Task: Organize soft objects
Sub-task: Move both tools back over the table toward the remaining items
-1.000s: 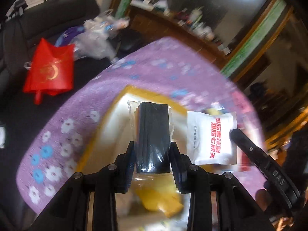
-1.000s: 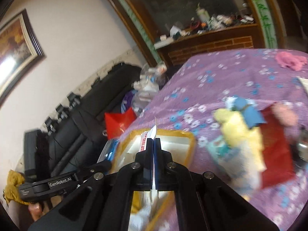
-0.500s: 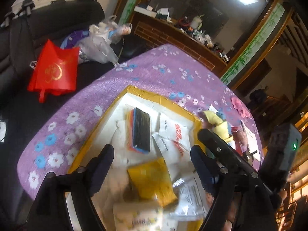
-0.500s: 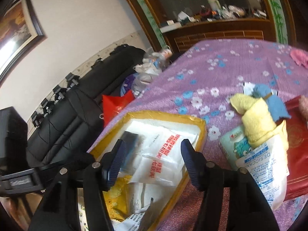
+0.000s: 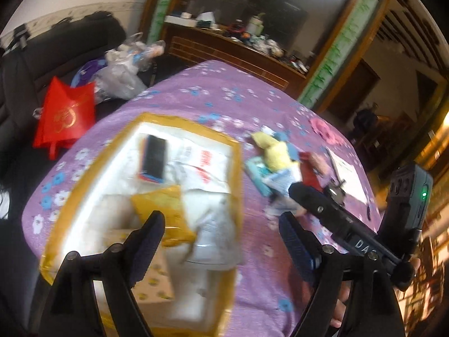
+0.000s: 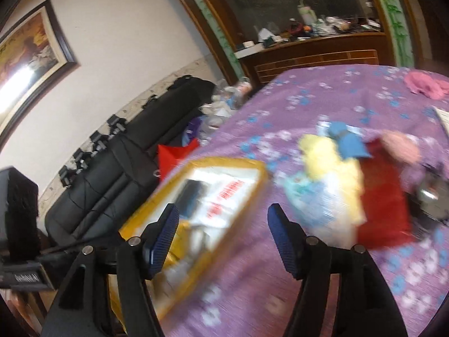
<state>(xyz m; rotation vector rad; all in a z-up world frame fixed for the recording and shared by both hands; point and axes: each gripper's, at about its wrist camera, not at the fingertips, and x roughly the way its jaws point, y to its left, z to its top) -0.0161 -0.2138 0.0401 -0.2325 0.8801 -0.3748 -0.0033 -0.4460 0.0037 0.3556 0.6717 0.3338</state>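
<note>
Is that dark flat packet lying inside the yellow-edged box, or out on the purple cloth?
Inside. The dark packet lies flat on white packets within the yellow-edged box, near its far corner; nothing is holding it.

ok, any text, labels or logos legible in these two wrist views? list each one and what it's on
"DAS", last letter cut off: on the black bar of the right hand-held gripper.
Red print on the white flat packets in the yellow-rimmed tray: too blurred to read.
Gold round emblem on the red paper bag: not readable.
White label on the left hand-held gripper's black bar: too blurred.
Blue-and-white sachet: print blurred.
</note>
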